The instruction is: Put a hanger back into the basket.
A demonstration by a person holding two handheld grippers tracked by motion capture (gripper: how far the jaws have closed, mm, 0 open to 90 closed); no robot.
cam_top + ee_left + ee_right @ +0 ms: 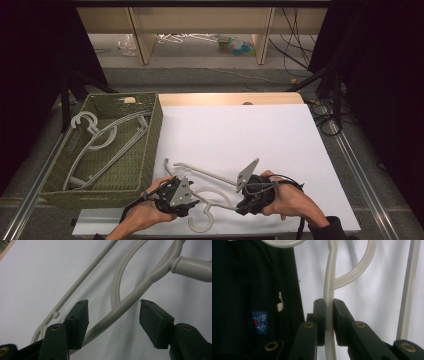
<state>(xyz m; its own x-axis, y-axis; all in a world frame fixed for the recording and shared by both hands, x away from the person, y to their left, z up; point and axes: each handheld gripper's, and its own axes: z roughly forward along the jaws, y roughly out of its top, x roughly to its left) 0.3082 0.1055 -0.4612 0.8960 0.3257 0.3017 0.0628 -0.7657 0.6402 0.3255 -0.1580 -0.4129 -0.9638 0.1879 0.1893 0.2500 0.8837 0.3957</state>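
Nearest the camera, two forearms came in from the near edge of the white table top (235,130), each hand wrapped around a black two-jaw gripper. Between them lay a pale cream plastic clothes hanger (210,177), flat on the near part of the table, its round hook curling toward the near edge and its long straight bar running left toward the basket.

On the right, the right gripper (329,322) pinched one thin arm of that hanger; its two black pads were pressed tight against the strip from both sides, with the strip running straight up between them. In the high view the same gripper (246,204) sat just right of the hook.

On the left, the left gripper (113,322) had its jaws spread apart astride another arm of the hanger. That arm passed between the pads, close to the left-hand pad, and I could not tell whether it touched.

Farther left stood an olive-green woven basket (150,145), holding several more pale hangers (100,140) stacked loosely inside.
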